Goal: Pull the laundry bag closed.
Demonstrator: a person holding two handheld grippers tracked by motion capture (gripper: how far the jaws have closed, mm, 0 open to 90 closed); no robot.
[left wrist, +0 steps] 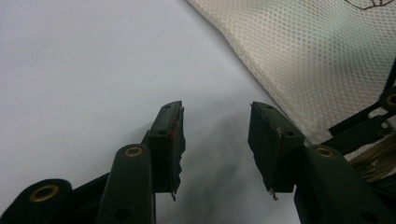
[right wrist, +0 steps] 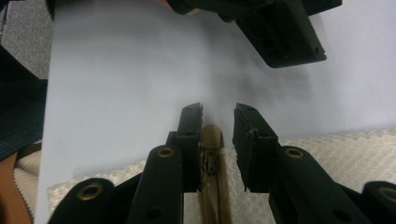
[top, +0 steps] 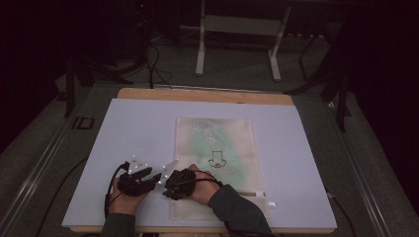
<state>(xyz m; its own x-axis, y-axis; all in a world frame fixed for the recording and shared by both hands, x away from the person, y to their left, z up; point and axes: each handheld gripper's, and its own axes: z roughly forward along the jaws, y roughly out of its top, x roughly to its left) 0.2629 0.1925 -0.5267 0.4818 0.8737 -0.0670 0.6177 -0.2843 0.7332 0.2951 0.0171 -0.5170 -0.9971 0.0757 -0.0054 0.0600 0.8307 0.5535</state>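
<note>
A cream mesh bag (top: 217, 143) with a green shape inside and a small black drawing lies flat on a white board (top: 138, 128). At the bag's near left edge my right gripper (top: 167, 187) points left. In the right gripper view its jaws (right wrist: 218, 116) stand a little apart around a tan strap tab (right wrist: 212, 140) of the bag (right wrist: 336, 149). The tab lies against one jaw, with a gap to the other. Just left of it, my left gripper (top: 152, 176) faces the bag (left wrist: 303, 51). Its jaws (left wrist: 215, 119) are open over the bare board (left wrist: 84, 70) with nothing between them.
The board rests on a wooden tabletop (top: 207, 95). A small white tab (top: 271, 202) sticks out at the bag's near right corner. Beyond the table stand a white frame's legs (top: 200, 59) and cables on a dark floor. Bare board stretches left and right of the bag.
</note>
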